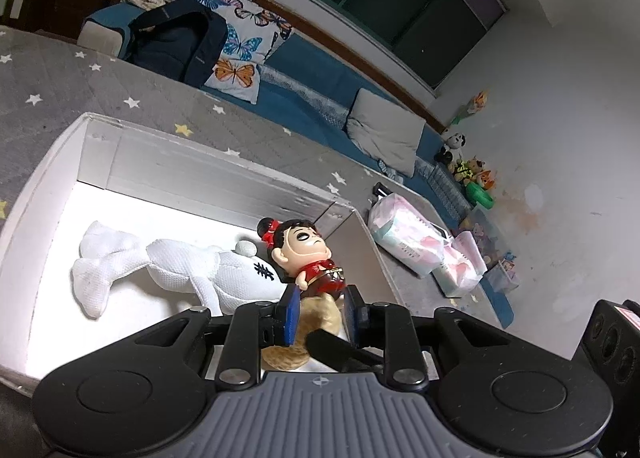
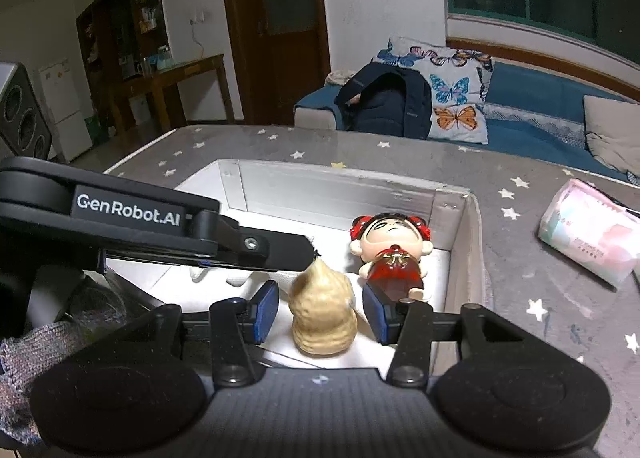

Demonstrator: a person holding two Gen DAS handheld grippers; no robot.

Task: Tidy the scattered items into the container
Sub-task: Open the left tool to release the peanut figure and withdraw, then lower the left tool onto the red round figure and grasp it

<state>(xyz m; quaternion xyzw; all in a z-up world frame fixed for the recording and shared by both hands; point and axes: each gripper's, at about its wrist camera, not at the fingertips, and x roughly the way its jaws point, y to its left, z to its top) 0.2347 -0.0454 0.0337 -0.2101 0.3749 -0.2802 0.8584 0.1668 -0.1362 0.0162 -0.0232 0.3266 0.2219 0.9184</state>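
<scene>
A white open box (image 1: 208,162) (image 2: 344,186) sits on the grey star-patterned surface. Inside lie a white plush toy (image 1: 168,270), a red-dressed doll figurine (image 1: 308,254) (image 2: 390,250) and a tan gourd (image 2: 322,314) (image 1: 316,318). My left gripper (image 1: 322,314) hangs over the box with its blue pads either side of the gourd and the doll's lower body; I cannot tell if they touch. My right gripper (image 2: 322,312) is open, its pads apart on both sides of the gourd without touching. The left gripper's black arm (image 2: 140,226) crosses the right wrist view.
A pink tissue pack (image 2: 588,234) (image 1: 404,238) lies on the surface right of the box, with another pack (image 1: 460,262) beyond. A blue sofa with a dark backpack (image 2: 384,102), butterfly pillow (image 2: 452,90) and toys stands behind.
</scene>
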